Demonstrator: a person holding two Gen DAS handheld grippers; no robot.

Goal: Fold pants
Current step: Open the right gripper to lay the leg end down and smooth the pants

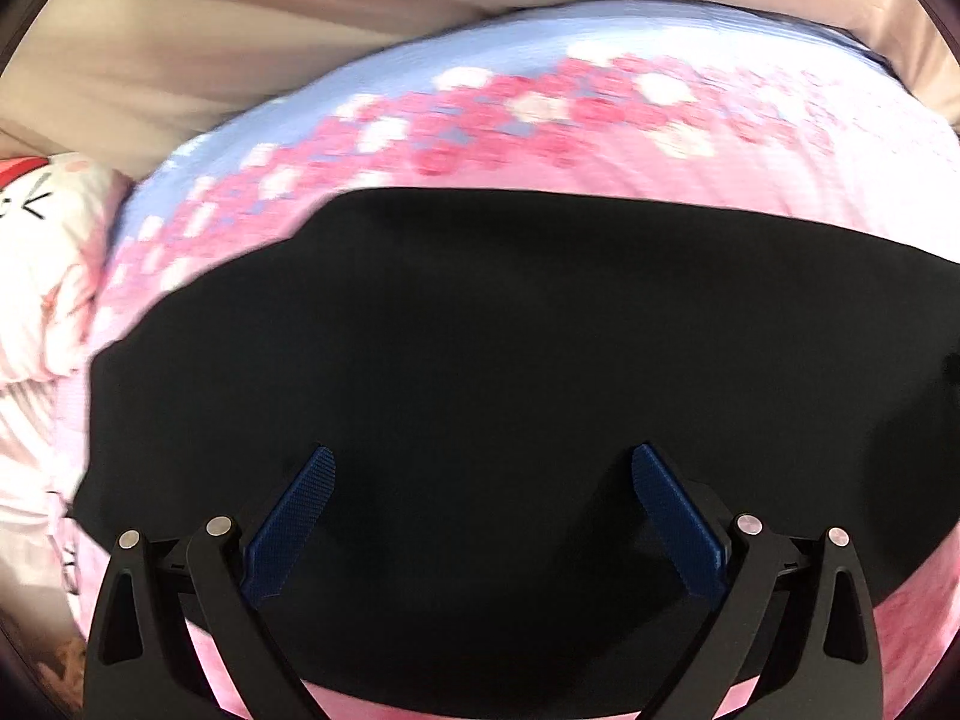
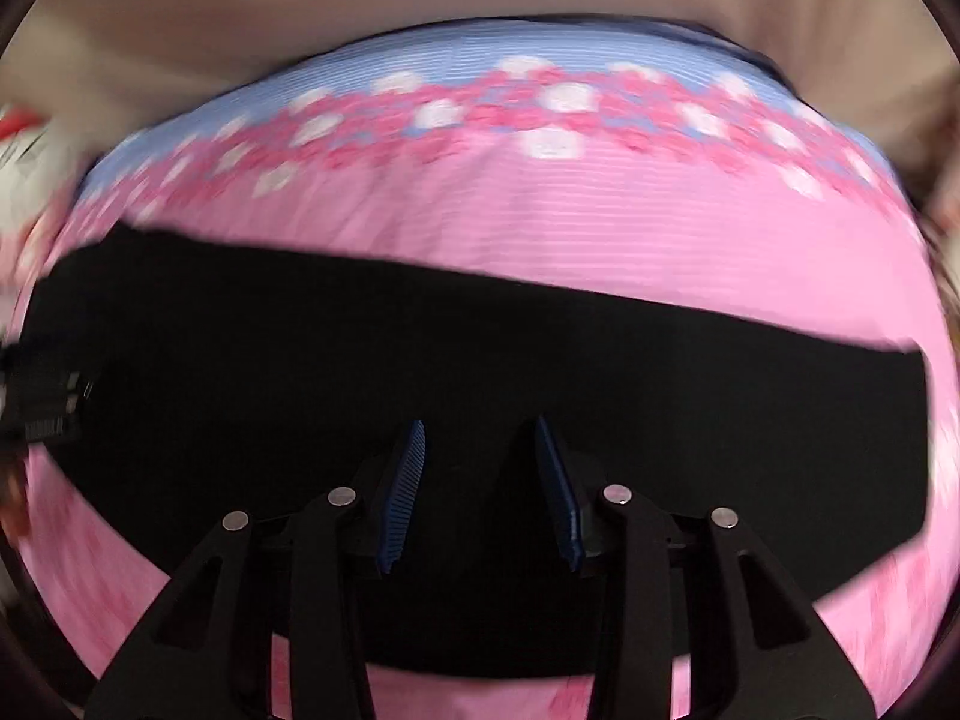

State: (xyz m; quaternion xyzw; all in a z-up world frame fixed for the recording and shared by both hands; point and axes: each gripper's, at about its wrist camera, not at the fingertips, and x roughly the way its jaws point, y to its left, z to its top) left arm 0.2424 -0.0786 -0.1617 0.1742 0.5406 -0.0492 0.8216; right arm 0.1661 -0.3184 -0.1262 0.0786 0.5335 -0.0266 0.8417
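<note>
The left hand-held gripper (image 1: pixel 483 468) is hanging over a pair of black pants (image 1: pixel 510 360), its two blue-padded fingers (image 1: pixel 294 516) spread wide apart with nothing between them but the dark cloth lying below. The jaws are standing open, pointing steeply down, and the pads are not pressing on the fabric in the left wrist view.

The right hand-held gripper (image 2: pixel 480 438) is also angled down at the pants (image 2: pixel 420 360), its blue fingers (image 2: pixel 405 492) parted by a narrower gap. No fold of cloth is showing between them, so this gripper too is holding nothing; whether the tips are brushing the fabric cannot be told.

The pants are lying spread flat on a bed, on a pink bedspread (image 2: pixel 600 228) that is patterned with a band of pink and white flowers (image 2: pixel 540 114) and is turning pale blue (image 1: pixel 420 66) toward its far edge. In the right wrist view the garment is stretching as a long dark band across the frame, its upper edge running straight and its right end stopping short of the bedspread's edge. At the far left of that view a black ribbed object (image 2: pixel 42 390) is showing over the cloth, too blurred to identify.

Beyond the bedspread a beige surface (image 1: pixel 240 30) is filling the background. A white and pink pillow with a cartoon face (image 1: pixel 42 252) is sitting at the left edge of the left wrist view, beside the pants.
</note>
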